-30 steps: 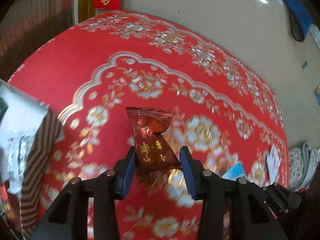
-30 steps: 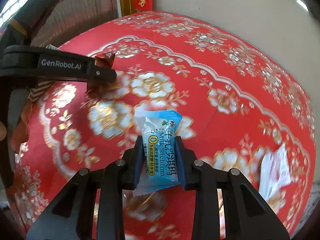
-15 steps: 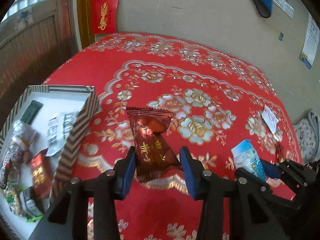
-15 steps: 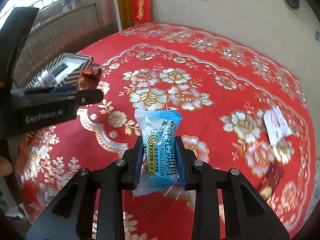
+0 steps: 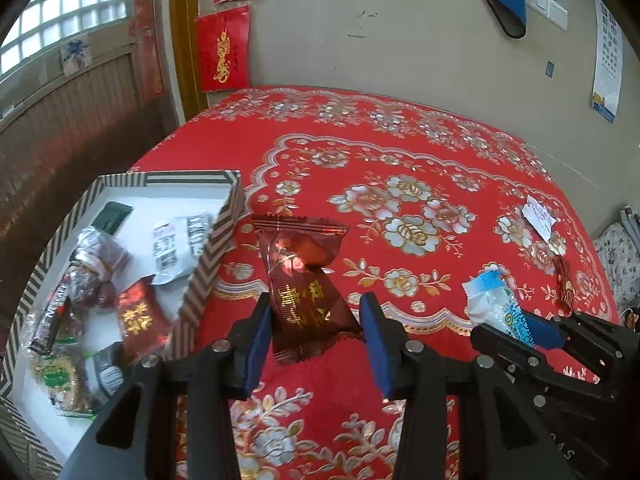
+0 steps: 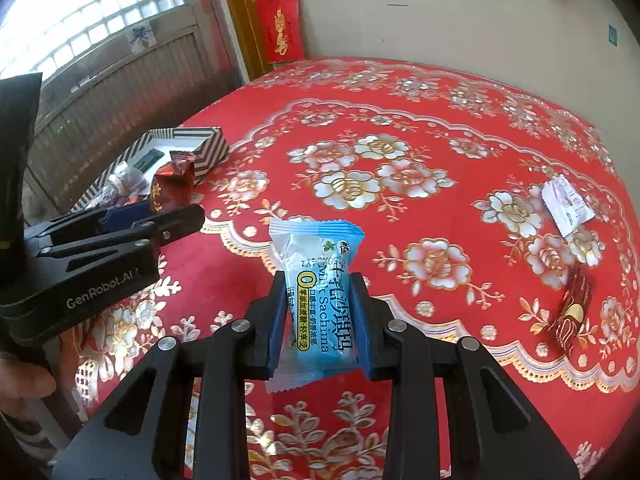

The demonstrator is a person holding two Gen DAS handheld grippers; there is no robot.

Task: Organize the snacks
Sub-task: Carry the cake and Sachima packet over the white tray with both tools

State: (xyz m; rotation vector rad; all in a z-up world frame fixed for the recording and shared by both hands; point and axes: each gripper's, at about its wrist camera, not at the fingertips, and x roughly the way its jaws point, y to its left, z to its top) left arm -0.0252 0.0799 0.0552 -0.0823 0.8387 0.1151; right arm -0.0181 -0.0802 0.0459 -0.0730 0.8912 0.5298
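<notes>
Left tongs (image 5: 314,334) grip a dark red snack (image 5: 306,280); right tongs (image 6: 320,316) clamp a blue sachima packet (image 6: 320,292). Both have swung toward the striped box (image 5: 208,272), newly in view at nine o'clock on the worktop (image 5: 400,152): drop-off looks near.

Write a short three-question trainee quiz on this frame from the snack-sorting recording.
1. True or false: the right gripper holds a blue Milk Sachima packet.
2. What does the left gripper carry?
A. a dark red wrapped snack
B. a banana
C. nothing
3. Fill in: the striped box holding sorted snacks sits at the tablecloth's ____ edge in the left wrist view.

Key: 1 true; 2 A; 3 left. A white packet and a dark red one lie loose on the cloth.
</notes>
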